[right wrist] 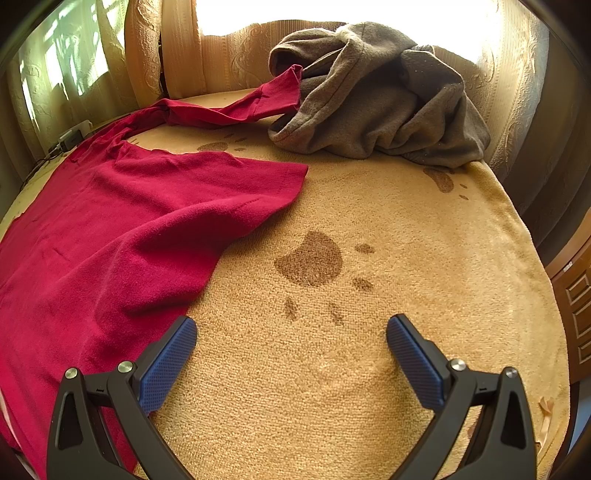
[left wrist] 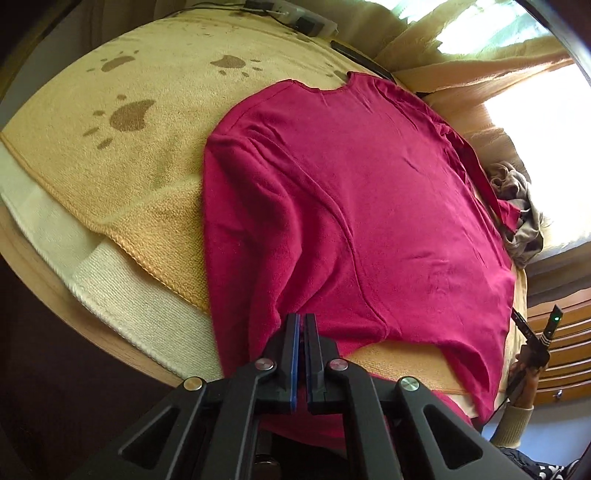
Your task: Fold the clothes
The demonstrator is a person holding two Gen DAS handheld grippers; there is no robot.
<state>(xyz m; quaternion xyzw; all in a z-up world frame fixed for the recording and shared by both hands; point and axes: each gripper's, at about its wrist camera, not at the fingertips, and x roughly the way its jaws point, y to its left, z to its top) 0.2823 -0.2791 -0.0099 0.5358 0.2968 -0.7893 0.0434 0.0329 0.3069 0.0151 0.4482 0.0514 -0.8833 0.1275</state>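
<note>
A crimson long-sleeved sweater (left wrist: 369, 206) lies spread flat on a yellow paw-print blanket (left wrist: 122, 147). Its near sleeve is folded over the body. My left gripper (left wrist: 303, 325) is shut on the sweater's sleeve end at the near hem. In the right wrist view the sweater (right wrist: 110, 240) lies at the left, its other sleeve (right wrist: 236, 107) stretched toward a crumpled grey garment (right wrist: 373, 96). My right gripper (right wrist: 291, 332) is open and empty above the blanket (right wrist: 406, 258), just right of the sweater's hem.
Curtains (right wrist: 229, 55) hang behind the bed with bright windows beyond. A power strip with cables (left wrist: 295, 16) lies at the far edge. A white blanket layer (left wrist: 122, 295) shows under the yellow one. Wooden drawers (left wrist: 561, 354) stand at the right.
</note>
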